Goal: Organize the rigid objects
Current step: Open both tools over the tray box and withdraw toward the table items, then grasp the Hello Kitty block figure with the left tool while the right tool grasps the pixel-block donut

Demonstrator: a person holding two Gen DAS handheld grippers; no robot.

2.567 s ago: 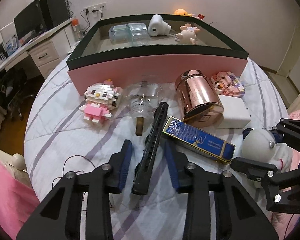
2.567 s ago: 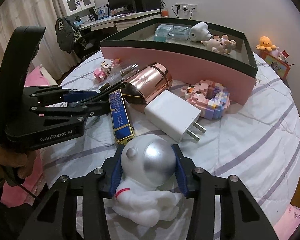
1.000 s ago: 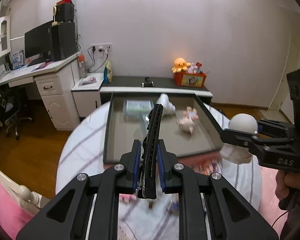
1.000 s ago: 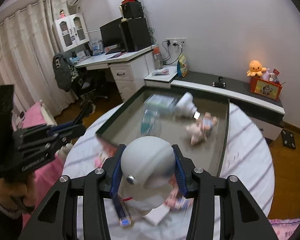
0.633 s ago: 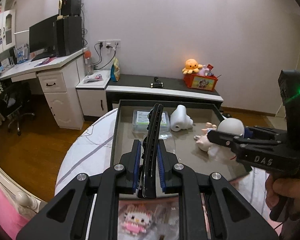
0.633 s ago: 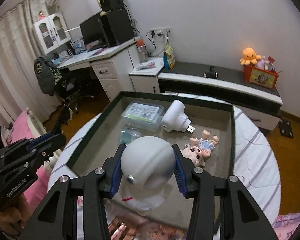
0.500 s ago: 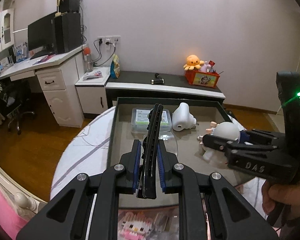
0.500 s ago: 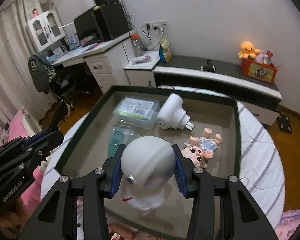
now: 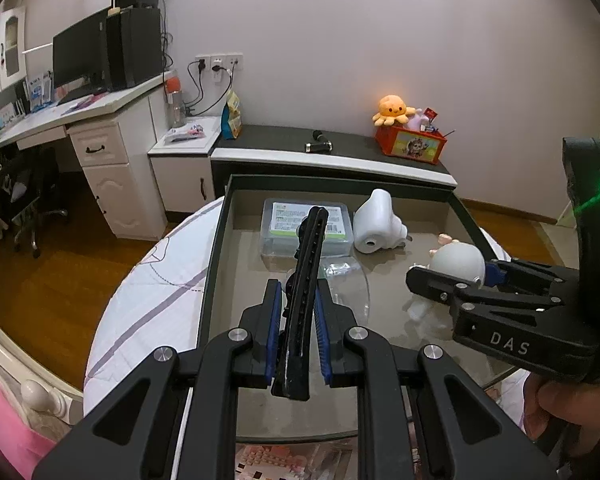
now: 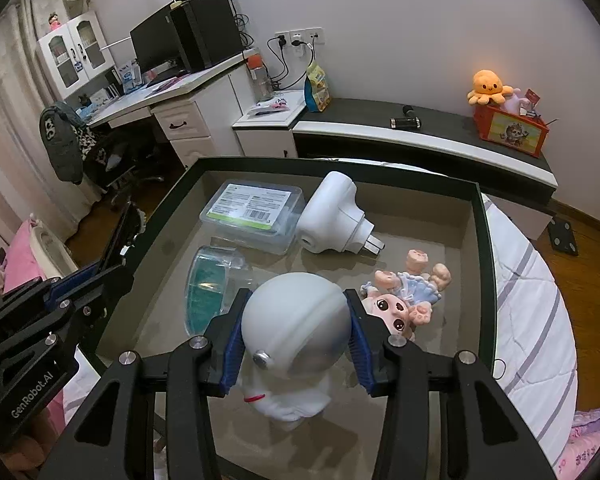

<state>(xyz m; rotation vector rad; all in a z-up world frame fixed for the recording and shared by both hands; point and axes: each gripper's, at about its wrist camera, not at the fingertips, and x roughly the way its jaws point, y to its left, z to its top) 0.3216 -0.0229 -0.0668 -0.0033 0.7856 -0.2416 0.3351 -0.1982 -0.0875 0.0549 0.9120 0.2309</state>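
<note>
From the left wrist, a black harmonica (image 9: 305, 276) is seen clamped in the left gripper (image 9: 297, 320), long axis pointing away over the box (image 9: 216, 240), bare floor below. From the right wrist, the astronaut figure (image 10: 296, 332) is seen gripped by the right gripper (image 10: 294, 340) above open floor beside the pink doll (image 10: 400, 300), near wall close

The right hand-held gripper (image 10: 296, 344) clamps a white astronaut figure (image 10: 296, 332) over the dark-rimmed box (image 10: 485, 248), beside a pink doll (image 10: 400, 300) and white plug adapter (image 10: 334, 214)
</note>
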